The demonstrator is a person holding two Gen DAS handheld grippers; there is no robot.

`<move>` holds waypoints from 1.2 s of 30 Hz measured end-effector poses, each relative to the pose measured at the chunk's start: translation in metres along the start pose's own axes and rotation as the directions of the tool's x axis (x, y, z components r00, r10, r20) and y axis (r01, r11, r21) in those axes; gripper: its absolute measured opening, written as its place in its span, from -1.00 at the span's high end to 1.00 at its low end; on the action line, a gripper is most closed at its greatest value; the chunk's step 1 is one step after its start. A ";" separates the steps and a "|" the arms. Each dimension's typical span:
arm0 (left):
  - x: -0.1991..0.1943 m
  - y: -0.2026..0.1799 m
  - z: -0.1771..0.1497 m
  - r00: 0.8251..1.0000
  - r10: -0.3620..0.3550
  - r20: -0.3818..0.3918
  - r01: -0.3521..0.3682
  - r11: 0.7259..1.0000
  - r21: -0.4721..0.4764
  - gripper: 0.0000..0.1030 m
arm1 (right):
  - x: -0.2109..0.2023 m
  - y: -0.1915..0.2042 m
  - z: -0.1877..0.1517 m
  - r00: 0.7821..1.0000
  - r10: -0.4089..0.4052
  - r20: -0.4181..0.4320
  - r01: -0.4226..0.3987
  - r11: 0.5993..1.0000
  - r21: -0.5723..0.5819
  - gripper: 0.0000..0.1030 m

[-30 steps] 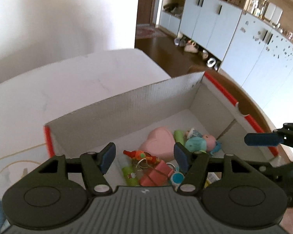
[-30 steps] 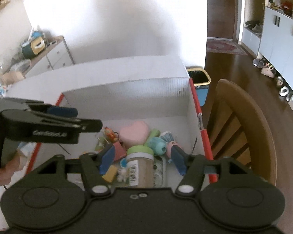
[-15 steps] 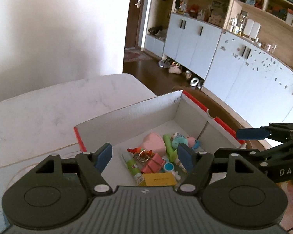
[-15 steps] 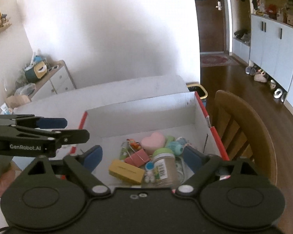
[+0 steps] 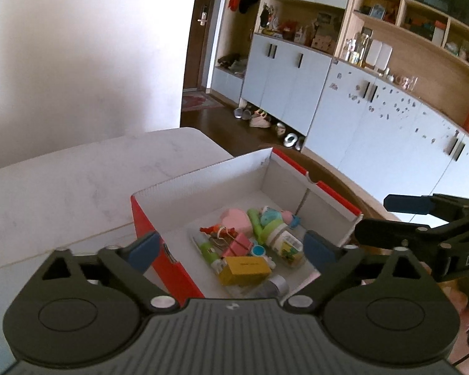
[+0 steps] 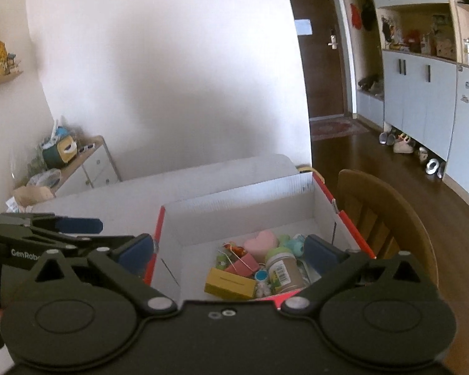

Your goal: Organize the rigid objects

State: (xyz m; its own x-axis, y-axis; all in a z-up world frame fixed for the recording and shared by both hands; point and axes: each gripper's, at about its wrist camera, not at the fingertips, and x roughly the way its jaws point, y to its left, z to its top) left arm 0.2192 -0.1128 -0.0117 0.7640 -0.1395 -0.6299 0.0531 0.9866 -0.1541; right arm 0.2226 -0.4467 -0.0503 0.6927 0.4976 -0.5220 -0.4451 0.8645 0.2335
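A red-and-white cardboard box [image 5: 203, 184] [image 6: 234, 197] stands on the white table. Inside lie a pink heart [image 5: 236, 217] [image 6: 261, 240], a green-lidded jar [image 5: 281, 237] [image 6: 281, 267], a yellow box [image 5: 245, 270] [image 6: 229, 284], a pink binder clip [image 5: 237, 243], a teal toy [image 5: 270, 217] and other small items. My left gripper [image 5: 231, 248] is open and empty, held above the box's near side. My right gripper [image 6: 228, 248] is open and empty, also above the box. Each gripper shows at the edge of the other's view.
A wooden chair [image 6: 387, 218] stands right of the box. The white table [image 5: 78, 187] extends left and behind. A sideboard with clutter [image 6: 72, 162] sits by the far wall; cabinets [image 5: 375, 115] line the right.
Both grippers have risen and pulled back from the box, and both have opened wider. The jar now lies in the box, no longer between the right fingers.
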 end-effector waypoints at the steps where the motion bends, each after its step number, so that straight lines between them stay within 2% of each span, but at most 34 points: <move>1: -0.003 0.000 -0.002 1.000 -0.007 0.004 0.007 1.000 -0.005 -0.96 | -0.003 0.002 -0.001 1.000 -0.002 0.006 0.002 1.000 0.006 -0.99; 9: -0.024 0.004 -0.015 1.000 0.018 0.017 -0.018 1.000 -0.022 -0.99 | -0.017 0.020 -0.015 0.999 -0.022 0.029 0.021 0.999 0.026 -1.00; 13: -0.038 0.000 -0.021 0.998 0.035 0.045 -0.036 0.999 0.028 -0.99 | -0.022 0.024 -0.021 0.999 -0.031 0.035 0.030 0.998 0.048 -1.00; 21: -0.056 -0.006 -0.031 0.998 -0.016 0.057 0.012 0.997 0.076 -0.99 | -0.030 0.033 -0.029 0.999 -0.034 0.042 0.031 0.996 0.087 -1.00; 36: -0.063 -0.003 -0.040 0.998 -0.061 0.035 0.058 0.994 0.089 -0.99 | -0.042 0.046 -0.035 0.996 -0.068 0.058 0.061 0.993 0.104 -1.00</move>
